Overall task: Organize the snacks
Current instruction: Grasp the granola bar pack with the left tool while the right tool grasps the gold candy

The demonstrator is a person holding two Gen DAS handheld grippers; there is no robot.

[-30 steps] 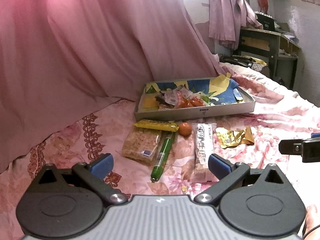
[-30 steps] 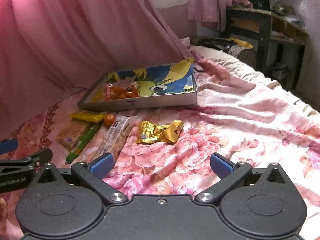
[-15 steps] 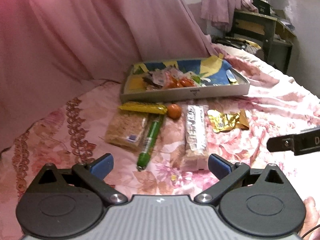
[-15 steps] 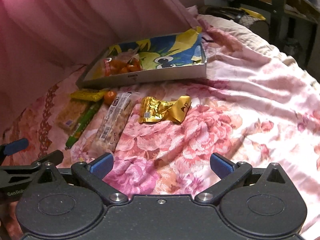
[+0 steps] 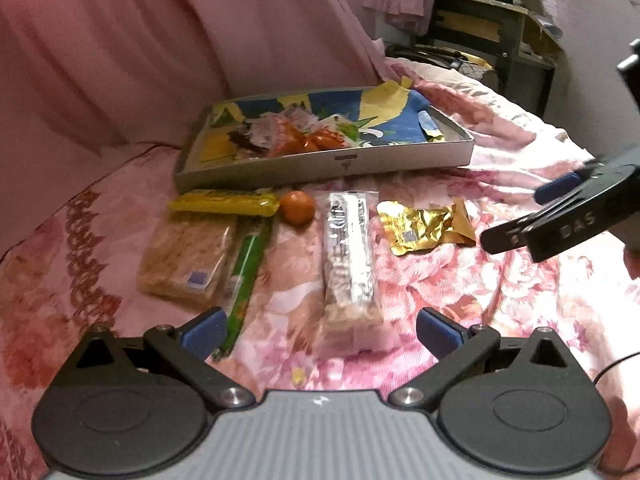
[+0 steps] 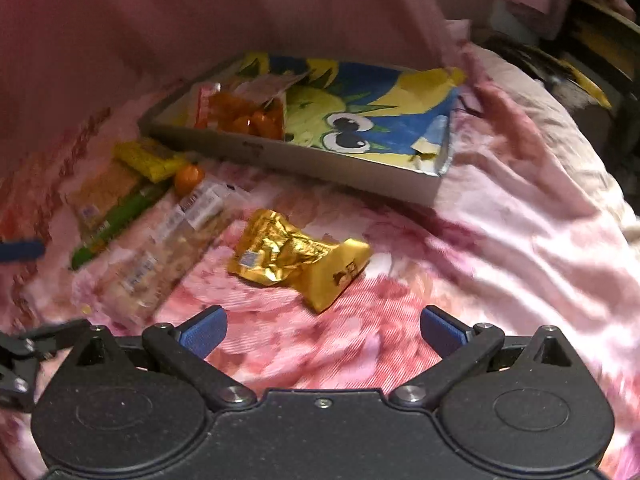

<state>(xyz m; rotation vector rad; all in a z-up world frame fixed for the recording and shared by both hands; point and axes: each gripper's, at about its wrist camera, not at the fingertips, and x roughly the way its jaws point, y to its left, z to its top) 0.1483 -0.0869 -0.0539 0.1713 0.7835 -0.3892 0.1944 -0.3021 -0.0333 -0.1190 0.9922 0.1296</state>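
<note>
Closing on the gold wrapper (image 6: pixel 296 256) now, right hand-held gripper (image 6: pixel 322 330) spread empty; left hand-held gripper (image 5: pixel 320 330) apart too; tray (image 6: pixel 320 168) next.

A bed (image 5: pixel 500 280) spread with a pink floral sheet fills the dim room, pink curtains (image 5: pixel 160 48) hanging close behind it; a dark wooden desk (image 5: pixel 480 28) (its top cluttered) stands against the pale wall (image 5: pixel 584 4) beyond.
</note>
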